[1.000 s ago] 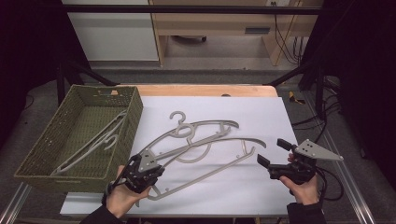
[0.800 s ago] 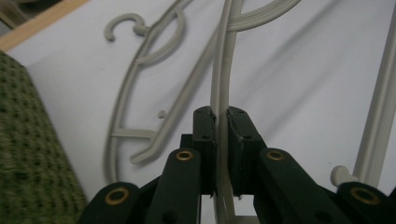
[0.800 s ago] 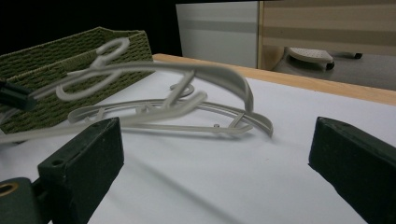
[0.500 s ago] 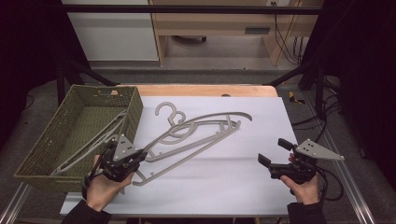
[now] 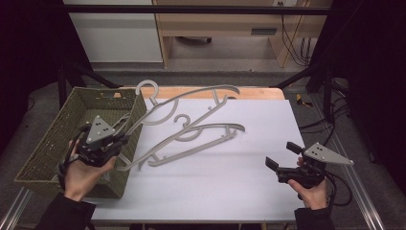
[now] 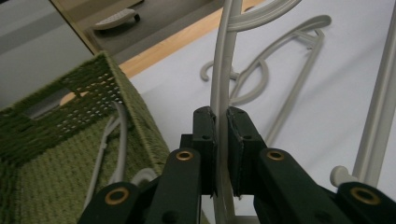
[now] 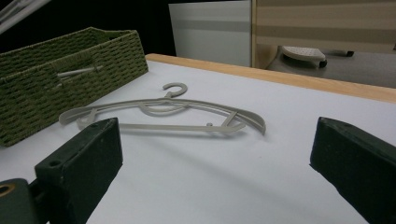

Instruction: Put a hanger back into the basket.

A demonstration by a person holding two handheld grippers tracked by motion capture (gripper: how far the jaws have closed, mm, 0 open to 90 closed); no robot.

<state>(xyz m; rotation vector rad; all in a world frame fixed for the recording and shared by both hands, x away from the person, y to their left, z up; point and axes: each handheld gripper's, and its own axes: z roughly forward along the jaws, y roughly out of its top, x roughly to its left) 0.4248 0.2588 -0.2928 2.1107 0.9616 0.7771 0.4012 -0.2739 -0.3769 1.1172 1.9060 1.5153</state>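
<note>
Left gripper (image 5: 117, 141) at lower left of the high view, over the near right corner of the green woven basket (image 5: 48, 143). Jaws clamped on the grey arm of the upper hanger (image 5: 191, 98); in the left gripper view the hanger (image 6: 223, 84) passes straight between the pads. Hanger is lifted and slants from the gripper toward top centre, hook (image 5: 146, 91) above the basket's right rim, far end near the table's wooden back edge (image 5: 249, 92).

Second hanger (image 5: 201, 136) lies flat on the white sheet (image 5: 230, 177), centre frame, just right of the basket wall. At least one more hanger (image 6: 119, 144) lies inside the basket; count unclear in the dim light.

Right gripper (image 5: 282, 157) at lower right, jaws wide apart, nothing between them, well apart from the flat hanger (image 7: 163, 114). White sheet between them is bare.
</note>
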